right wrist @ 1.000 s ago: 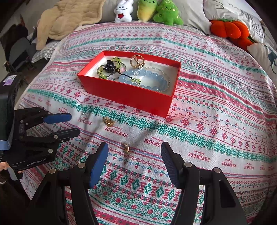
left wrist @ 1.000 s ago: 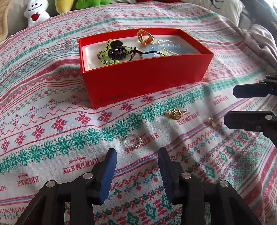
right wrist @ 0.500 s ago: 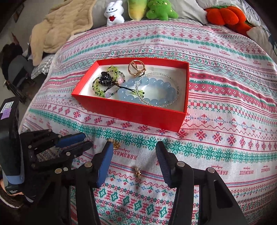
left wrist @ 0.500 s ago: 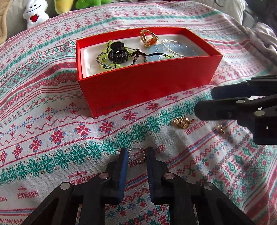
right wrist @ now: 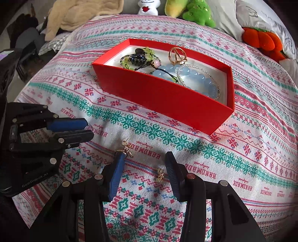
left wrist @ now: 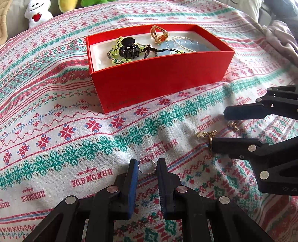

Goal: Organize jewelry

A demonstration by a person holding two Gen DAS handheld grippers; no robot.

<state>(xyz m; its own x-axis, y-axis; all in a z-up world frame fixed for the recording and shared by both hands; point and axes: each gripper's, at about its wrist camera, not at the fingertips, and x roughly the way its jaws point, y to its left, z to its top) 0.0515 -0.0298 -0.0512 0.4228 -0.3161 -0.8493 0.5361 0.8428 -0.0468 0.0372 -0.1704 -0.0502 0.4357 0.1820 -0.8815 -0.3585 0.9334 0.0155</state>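
A small silver beaded ring [left wrist: 148, 167] lies on the patterned cloth [left wrist: 55, 149], and my left gripper [left wrist: 148, 165] is shut on it. My right gripper [right wrist: 145, 158] hovers low over the cloth with its jaws closing. A tiny gold earring [right wrist: 159, 175] lies between its fingers, untouched. A larger gold piece [right wrist: 127, 149] sits at its left fingertip. Behind stands the red box [left wrist: 158, 82], which holds a black hair claw [left wrist: 129, 49], a green bead bracelet, a gold ring [left wrist: 159, 36] and a blue bead bracelet [right wrist: 193, 78]. In the left wrist view the right gripper [left wrist: 221, 130] straddles both gold pieces [left wrist: 206, 135].
Plush toys [right wrist: 197, 13] line the far edge of the bed, with an orange one [right wrist: 260, 41] at the right. A beige blanket [right wrist: 78, 16] lies at the back left. The two grippers work close together in front of the box [right wrist: 167, 100].
My left jaws closed on the silver ring and have held still since. The right gripper came down and forward over the gold pieces while its jaws narrowed.
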